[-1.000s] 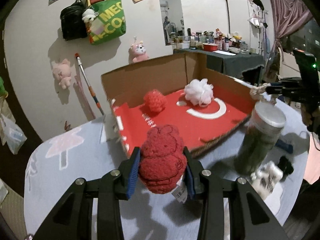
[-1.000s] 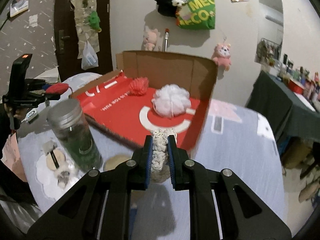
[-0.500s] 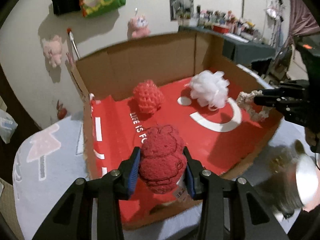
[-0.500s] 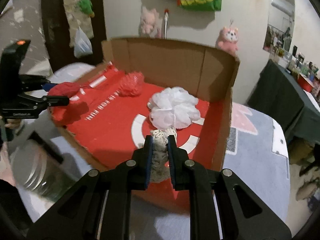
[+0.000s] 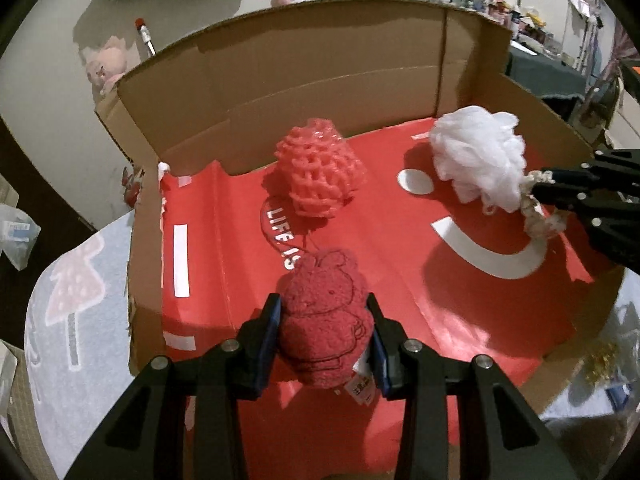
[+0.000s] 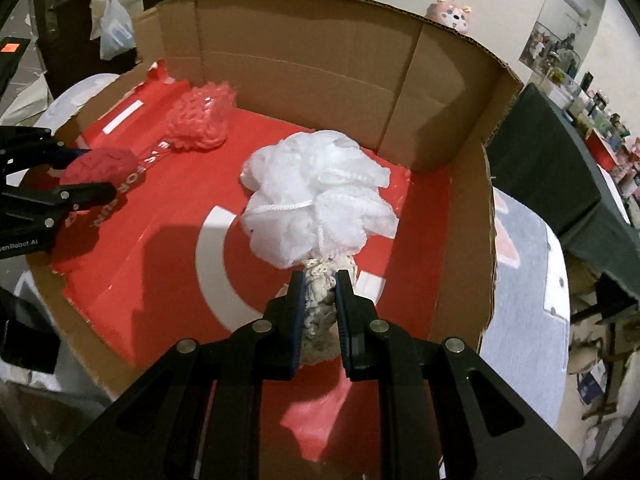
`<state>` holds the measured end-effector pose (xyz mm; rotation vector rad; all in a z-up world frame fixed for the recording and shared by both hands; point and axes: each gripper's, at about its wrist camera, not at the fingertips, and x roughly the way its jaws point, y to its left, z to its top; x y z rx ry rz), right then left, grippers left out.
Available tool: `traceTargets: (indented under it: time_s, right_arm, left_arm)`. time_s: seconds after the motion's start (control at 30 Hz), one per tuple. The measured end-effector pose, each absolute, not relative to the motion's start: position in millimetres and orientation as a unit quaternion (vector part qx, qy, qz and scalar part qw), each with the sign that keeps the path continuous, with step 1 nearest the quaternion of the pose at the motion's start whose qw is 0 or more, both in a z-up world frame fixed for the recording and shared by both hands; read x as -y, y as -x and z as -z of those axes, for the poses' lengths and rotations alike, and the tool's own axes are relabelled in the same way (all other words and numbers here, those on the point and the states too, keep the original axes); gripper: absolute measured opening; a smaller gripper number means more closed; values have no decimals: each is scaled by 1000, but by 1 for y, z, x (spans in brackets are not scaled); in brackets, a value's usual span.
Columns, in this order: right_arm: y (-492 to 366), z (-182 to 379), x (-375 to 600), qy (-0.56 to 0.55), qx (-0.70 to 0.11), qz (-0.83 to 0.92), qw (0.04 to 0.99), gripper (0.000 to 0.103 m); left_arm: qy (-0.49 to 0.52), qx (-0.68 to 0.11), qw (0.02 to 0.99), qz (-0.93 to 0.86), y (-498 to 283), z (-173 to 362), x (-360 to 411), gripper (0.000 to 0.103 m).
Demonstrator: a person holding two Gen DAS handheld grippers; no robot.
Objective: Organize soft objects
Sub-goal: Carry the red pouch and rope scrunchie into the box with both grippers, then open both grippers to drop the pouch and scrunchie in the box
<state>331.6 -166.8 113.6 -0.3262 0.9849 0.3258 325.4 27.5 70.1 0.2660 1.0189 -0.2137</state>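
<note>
Left wrist view: a red bunny toy (image 5: 325,322) is squeezed by the left gripper (image 5: 324,334) just above the box (image 5: 304,80) floor. A cream scrunchie (image 6: 320,300) is pinched tight by the right gripper (image 6: 320,304), beside the white pouf (image 6: 320,204).

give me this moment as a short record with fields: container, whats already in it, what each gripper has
container: open cardboard box with a red printed floor
already inside: pink foam net near the back wall; white mesh pouf beside it
left gripper: shut on red plush toy, held over the box floor
right gripper: shut on cream knitted piece, just in front of the pouf
table: pale patterned cloth under the box
</note>
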Motion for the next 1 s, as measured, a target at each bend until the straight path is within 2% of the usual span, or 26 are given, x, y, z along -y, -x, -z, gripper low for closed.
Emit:
traceTargets:
  time_s: [0.83, 0.9, 1.0]
  right_arm:
    - [-340, -101, 159, 222, -473, -138, 841, 18]
    - [-340, -101, 159, 222, -473, -140, 841, 18]
    - [-337, -102, 159, 219, -471, -142, 843, 18]
  left_arm:
    - [-128, -509, 847, 88, -341, -55, -27, 44]
    - [-126, -505, 849, 89, -339, -56, -28, 46]
    - [-120, -490, 858, 96, -334, -62, -29, 58]
